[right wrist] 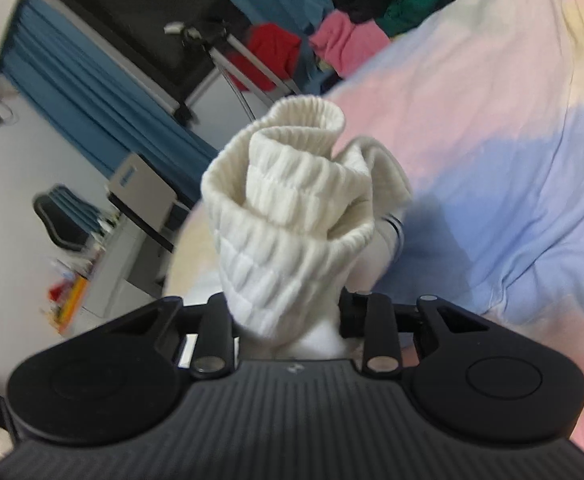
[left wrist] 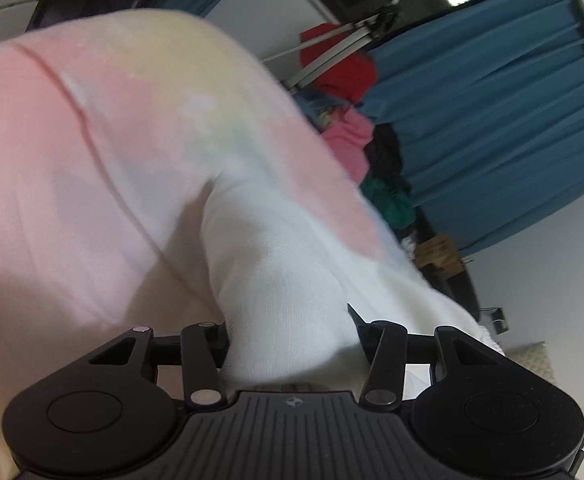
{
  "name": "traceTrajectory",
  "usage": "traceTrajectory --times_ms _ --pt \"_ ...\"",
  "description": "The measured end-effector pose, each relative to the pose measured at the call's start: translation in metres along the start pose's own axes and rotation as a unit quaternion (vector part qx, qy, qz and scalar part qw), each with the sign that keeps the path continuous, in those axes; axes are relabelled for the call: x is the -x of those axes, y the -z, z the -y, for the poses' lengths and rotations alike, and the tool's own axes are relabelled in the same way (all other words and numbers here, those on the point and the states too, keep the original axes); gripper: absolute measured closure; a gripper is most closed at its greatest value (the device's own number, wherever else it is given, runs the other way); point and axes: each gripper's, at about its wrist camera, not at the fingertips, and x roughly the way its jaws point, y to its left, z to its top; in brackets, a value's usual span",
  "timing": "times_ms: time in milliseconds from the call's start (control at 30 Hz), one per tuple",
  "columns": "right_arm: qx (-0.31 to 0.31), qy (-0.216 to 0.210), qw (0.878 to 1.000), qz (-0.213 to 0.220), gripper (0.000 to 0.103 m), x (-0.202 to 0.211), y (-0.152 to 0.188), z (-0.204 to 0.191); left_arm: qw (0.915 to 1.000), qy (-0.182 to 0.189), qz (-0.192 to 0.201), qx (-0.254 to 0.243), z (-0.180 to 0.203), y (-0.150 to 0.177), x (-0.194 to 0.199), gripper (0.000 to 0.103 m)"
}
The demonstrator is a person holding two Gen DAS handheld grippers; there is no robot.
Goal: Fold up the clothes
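My left gripper (left wrist: 292, 340) is shut on the smooth end of a white sock (left wrist: 275, 264), which stretches away from the jaws above a pastel tie-dye sheet (left wrist: 71, 152). My right gripper (right wrist: 287, 320) is shut on the ribbed cuff end of a white sock (right wrist: 292, 216); the cuffs bunch and curl open above the jaws, and a dark stripe shows on one side. The fingertips of both grippers are hidden by the fabric.
The tie-dye sheet (right wrist: 492, 140) covers the surface below. A pile of clothes, red (right wrist: 271, 50), pink (right wrist: 348, 44) and green (right wrist: 412, 0), lies at its far edge by a metal stand (right wrist: 243, 60). Blue curtains (left wrist: 492, 120) hang behind. A desk (right wrist: 131, 240) stands left.
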Motion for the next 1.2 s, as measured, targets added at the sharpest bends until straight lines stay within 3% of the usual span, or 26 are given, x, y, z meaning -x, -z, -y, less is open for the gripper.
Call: traceTrajectory --times_ms 100,267,533,700,800,900,1000,1100,1200 --pt "-0.019 -0.01 1.0 0.019 0.071 0.028 -0.02 0.001 0.9994 0.021 0.002 -0.028 0.037 0.001 0.004 0.053" --pt "-0.03 0.006 0.998 0.064 0.071 0.065 -0.083 0.024 0.9955 0.06 -0.015 -0.072 0.124 -0.003 -0.052 0.053" --pt "-0.075 0.086 0.985 0.126 0.071 0.089 -0.219 0.115 0.9828 0.111 -0.079 -0.125 0.266 0.023 -0.233 0.053" --pt "-0.134 0.14 0.97 0.149 0.071 0.072 -0.264 0.198 0.9727 0.116 -0.122 -0.159 0.304 0.068 -0.337 0.053" --pt "-0.156 0.16 0.961 0.163 0.071 0.049 -0.257 0.237 0.9662 0.12 -0.147 -0.175 0.296 0.084 -0.408 0.053" --pt "-0.193 0.163 0.952 0.174 0.071 0.031 -0.222 0.279 0.9574 0.119 -0.169 -0.202 0.255 0.104 -0.459 0.052" --pt "-0.21 0.167 0.945 0.186 0.069 0.02 -0.168 0.298 0.9483 0.108 -0.188 -0.231 0.211 0.12 -0.478 0.048" --pt "-0.212 0.155 0.941 0.212 0.063 0.014 -0.125 0.31 0.9348 0.136 -0.185 -0.271 0.192 0.12 -0.491 0.044" --pt "-0.228 0.146 0.939 0.211 0.056 0.01 -0.115 0.319 0.9286 0.133 -0.193 -0.288 0.196 0.118 -0.494 0.037"
